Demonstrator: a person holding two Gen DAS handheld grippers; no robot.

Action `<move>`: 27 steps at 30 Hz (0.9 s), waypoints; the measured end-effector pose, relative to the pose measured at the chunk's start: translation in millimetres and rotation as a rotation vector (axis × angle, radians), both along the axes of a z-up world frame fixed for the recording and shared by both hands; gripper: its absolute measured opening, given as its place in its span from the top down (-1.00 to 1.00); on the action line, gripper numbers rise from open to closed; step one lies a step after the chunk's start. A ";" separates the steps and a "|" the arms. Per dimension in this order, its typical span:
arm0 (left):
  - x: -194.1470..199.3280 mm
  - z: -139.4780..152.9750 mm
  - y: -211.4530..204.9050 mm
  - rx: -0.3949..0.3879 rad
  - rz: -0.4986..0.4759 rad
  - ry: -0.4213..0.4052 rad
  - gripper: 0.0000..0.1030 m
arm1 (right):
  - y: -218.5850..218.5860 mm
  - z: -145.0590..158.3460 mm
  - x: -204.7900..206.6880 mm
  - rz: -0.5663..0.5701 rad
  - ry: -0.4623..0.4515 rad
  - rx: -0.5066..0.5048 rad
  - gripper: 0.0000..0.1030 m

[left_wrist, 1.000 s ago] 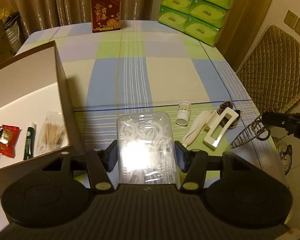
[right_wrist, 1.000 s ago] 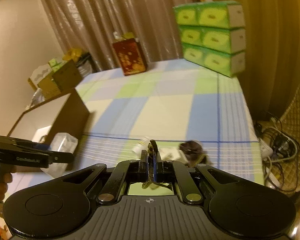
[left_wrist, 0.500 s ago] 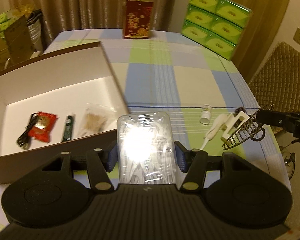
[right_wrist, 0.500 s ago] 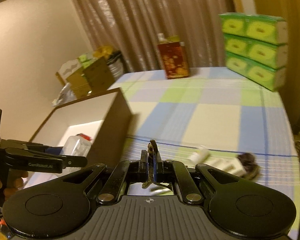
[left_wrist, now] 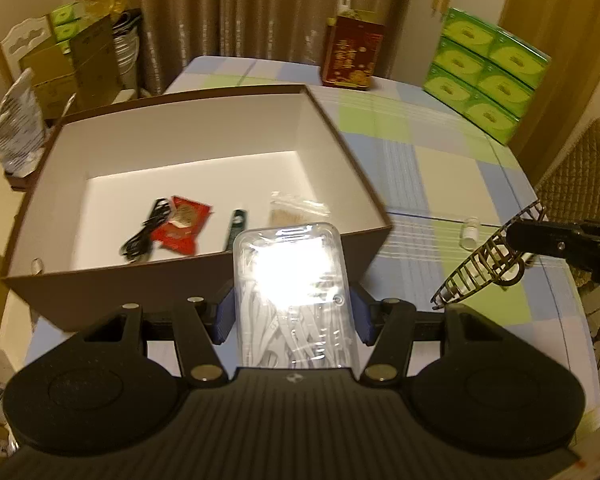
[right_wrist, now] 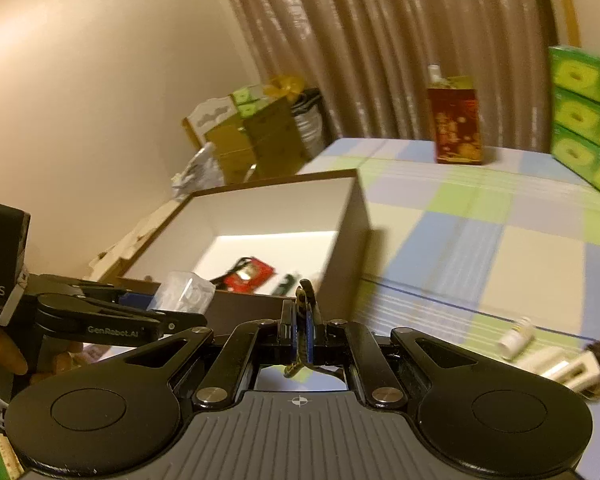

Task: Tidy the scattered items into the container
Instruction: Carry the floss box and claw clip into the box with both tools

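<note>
- Left gripper (left_wrist: 290, 312): clamps clear floss-pick case (left_wrist: 292, 280) at brown box's (left_wrist: 204, 276) near wall; carry farther in before releasing.
- Right gripper (right_wrist: 300, 330): pinches comb-like hair clip (left_wrist: 486, 258), right of box; bring it left.

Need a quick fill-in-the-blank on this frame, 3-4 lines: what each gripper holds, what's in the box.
1. The left gripper is shut on a clear plastic ____ of white floss picks.
2. The right gripper pinches a dark ____ clip with comb-like teeth.
3. The red packet lies ____ the brown box.
4. The small white bottle lies on the ____ tablecloth, outside the box.

Missing words: case; hair; inside; checked
</note>
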State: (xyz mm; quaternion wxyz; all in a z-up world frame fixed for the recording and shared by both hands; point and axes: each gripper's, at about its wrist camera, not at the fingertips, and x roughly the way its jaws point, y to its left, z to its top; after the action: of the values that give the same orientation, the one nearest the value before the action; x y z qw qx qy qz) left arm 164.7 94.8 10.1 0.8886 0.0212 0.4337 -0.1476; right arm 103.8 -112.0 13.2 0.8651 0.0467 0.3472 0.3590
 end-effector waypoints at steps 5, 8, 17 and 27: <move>-0.3 4.3 29.7 -0.004 0.036 -0.007 -0.02 | 26.4 1.2 0.9 0.034 -0.009 0.008 0.98; 1.7 7.8 45.9 -0.005 0.055 -0.015 -0.02 | 40.3 4.0 2.9 0.051 -0.015 0.016 0.98; 23.5 25.7 80.3 0.001 0.081 -0.067 -0.02 | 81.0 21.6 19.6 0.087 -0.067 0.050 0.98; 72.2 31.4 103.6 0.030 0.087 -0.092 -0.02 | 121.5 19.3 58.5 0.084 -0.080 0.045 0.98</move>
State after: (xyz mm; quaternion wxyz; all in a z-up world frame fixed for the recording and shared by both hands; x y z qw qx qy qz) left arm 236.9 198.4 41.5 0.9127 0.0221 0.3953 -0.1011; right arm 162.2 9.5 32.5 0.8612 0.0373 0.3059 0.4041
